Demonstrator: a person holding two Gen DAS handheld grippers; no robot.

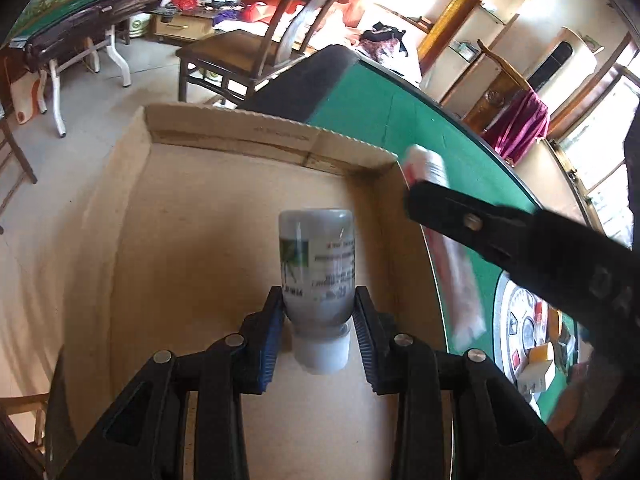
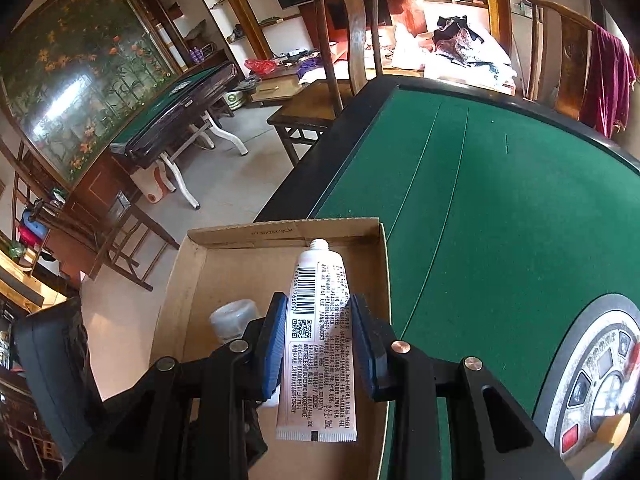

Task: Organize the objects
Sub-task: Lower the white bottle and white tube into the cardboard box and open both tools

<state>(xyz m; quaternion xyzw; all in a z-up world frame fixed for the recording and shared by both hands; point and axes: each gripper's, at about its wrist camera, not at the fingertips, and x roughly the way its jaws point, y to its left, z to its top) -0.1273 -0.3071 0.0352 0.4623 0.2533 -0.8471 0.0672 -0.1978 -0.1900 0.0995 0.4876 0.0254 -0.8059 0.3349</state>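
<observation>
Your left tongs [image 1: 318, 322] are clenched on a small grey bottle [image 1: 316, 264], the blue pads pinching it near its shoulder, just above the white cap. The cap points back toward you and the bottle's base points away, hanging over the bare floor of the cardboard box [image 1: 224, 208]. Your right tongs [image 2: 320, 336] are clenched across the middle of a white tube [image 2: 320, 336], its open threaded nozzle aimed at the box's far wall and its crimped end trailing toward you. In the right wrist view the tube sits over the box's right-hand side, close to the wall that borders the green surface [image 2: 500, 220].

The likeliest trouble from here, as I judge it, is crowding. Both tongs are over the same box, near each other, and the left wrist view shows the right tongs and tube just beside the right wall. Lower both together and the tools may knock, or the tube may catch the cardboard rim and land half out on the surface. The bottle is round and held near one end, so it could pivot or roll once let go. The tube has no cap that I can see, so a hard squeeze could push its contents out.
</observation>
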